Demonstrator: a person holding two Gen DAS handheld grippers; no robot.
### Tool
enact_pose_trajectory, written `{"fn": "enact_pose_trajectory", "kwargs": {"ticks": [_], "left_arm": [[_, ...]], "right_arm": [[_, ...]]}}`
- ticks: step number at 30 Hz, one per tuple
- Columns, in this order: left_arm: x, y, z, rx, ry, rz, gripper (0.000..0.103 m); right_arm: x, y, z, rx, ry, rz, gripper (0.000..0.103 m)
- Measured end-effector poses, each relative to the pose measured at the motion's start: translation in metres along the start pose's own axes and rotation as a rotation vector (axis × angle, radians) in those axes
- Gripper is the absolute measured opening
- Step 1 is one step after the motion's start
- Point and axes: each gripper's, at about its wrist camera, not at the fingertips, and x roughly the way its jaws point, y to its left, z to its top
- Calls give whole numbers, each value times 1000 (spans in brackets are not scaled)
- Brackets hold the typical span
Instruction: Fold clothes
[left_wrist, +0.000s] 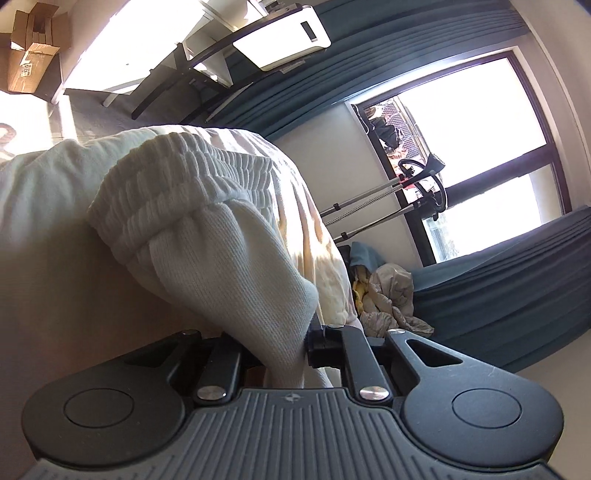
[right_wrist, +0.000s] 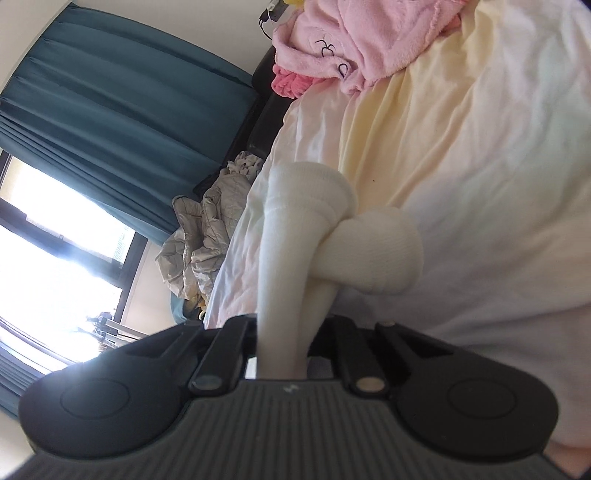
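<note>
Gripping white socks (right_wrist: 295, 236) over the bed (right_wrist: 461, 147), the right gripper (right_wrist: 282, 354) is clenched on their ends (the toes twist together). The left gripper (left_wrist: 284, 354) grasps a ribbed sock (left_wrist: 207, 221) near the bed's edge.

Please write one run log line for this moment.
left gripper: shut on white sock | right gripper: shut on white sock | over bed sheet

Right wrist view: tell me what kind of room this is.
Most likely a bedroom. A bed with a pale sheet fills the view, teal curtains hang beside a bright window, and a pink fleece garment lies on the bed while both grippers hold white socks.
</note>
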Motion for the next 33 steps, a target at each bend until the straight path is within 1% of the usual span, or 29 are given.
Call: {"fn": "enact_pose_trajectory", "kwargs": {"ticks": [3, 5, 6, 7, 8, 9, 11, 14, 17, 20, 22, 25, 26, 27, 30, 33], "left_arm": [[-6, 1, -4, 45, 7, 41, 17], [-5, -7, -5, 99, 4, 80, 18], [-4, -11, -7, 118, 3, 101, 21], [-5, -13, -9, 138, 3, 123, 26], [-6, -16, -11, 160, 1, 148, 40], [-8, -18, -14, 183, -4, 171, 60], [-17, -23, -23, 234, -26, 206, 78], [-31, -34, -37, 322, -47, 254, 88], [-50, -52, -55, 402, -87, 267, 91], [-56, -71, -75, 498, -122, 266, 95], [-53, -80, -89, 559, -118, 265, 96], [-44, -85, -101, 588, -87, 232, 96], [-41, -86, -105, 602, -82, 226, 96], [-38, -89, -107, 634, -91, 237, 96], [-30, -94, -116, 713, -116, 259, 96], [-19, -96, -121, 738, -111, 274, 96]], "right_arm": [[-13, -21, 0, 83, 62, -40, 8], [-13, -26, 0, 82, 94, -53, 8], [-12, -25, 0, 58, 98, -61, 9], [-11, -24, -1, 33, 102, -69, 9], [-10, -22, -2, 8, 103, -79, 9], [-10, -22, -4, -1, 103, -80, 9], [-9, -25, -5, 5, 103, -73, 9], [-7, -32, -5, 10, 119, -72, 9], [-4, -32, -5, -12, 124, -81, 9], [-4, -27, -8, -56, 118, -101, 9], [-6, -26, -11, -57, 101, -110, 9], [-11, -30, -18, -5, 63, -124, 9], [-12, -30, -21, 2, 50, -132, 9], [-13, -29, -24, 9, 38, -141, 10], [-14, -23, -30, -28, -5, -165, 10], [-10, -17, -35, -104, -22, -208, 10]]}}
